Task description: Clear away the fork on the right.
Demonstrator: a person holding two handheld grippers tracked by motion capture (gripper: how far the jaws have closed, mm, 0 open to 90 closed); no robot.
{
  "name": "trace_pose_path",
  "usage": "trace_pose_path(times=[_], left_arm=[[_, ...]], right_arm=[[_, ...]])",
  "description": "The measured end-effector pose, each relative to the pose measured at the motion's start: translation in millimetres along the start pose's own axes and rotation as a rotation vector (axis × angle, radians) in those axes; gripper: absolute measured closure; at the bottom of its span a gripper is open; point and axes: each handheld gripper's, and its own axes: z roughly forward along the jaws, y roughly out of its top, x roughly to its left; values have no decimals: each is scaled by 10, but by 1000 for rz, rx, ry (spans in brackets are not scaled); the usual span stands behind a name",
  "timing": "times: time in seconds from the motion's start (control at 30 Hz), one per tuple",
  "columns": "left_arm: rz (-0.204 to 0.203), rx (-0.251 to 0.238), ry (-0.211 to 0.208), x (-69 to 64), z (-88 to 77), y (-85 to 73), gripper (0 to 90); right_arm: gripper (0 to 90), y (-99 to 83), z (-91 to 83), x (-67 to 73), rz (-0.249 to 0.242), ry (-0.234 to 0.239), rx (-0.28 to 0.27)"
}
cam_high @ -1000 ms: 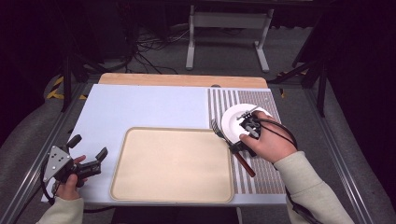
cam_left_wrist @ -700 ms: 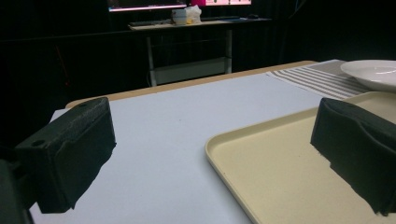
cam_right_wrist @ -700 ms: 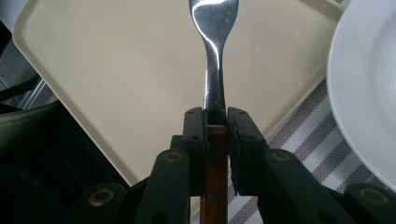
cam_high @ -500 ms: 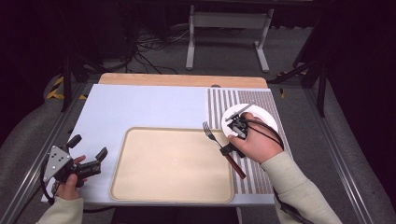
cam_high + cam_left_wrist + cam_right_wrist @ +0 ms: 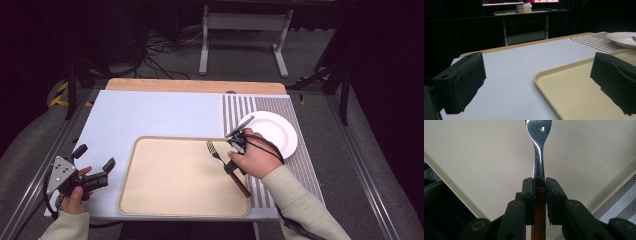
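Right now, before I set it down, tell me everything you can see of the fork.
The fork has a shiny metal head and neck and a reddish-brown wooden handle with a small rivet showing. The right gripper is shut on it, its black fingers clamping where neck meets handle. In the high view it lies aslant over the right part of the beige tray, tines toward the far left, handle end toward the striped mat. Whether the tines touch the tray I cannot tell.

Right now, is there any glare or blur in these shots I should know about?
Right gripper view: a bright glint sits on the fork head, and the near linkage looks soft. Left gripper view: the close black jaws are slightly blurred, the background very dark. High view: the tray is evenly lit, the surroundings dim.
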Motion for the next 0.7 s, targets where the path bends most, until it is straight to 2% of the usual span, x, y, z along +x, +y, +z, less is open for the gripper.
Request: trace_pose_path(times=[0.3, 0.7], left_arm=[[2, 0, -2, 5, 0, 0, 6], [1, 0, -1, -2, 1, 1, 6]], right_arm=[[779, 21, 159, 13, 45, -48, 10], [779, 8, 316, 28, 69, -65, 48]])
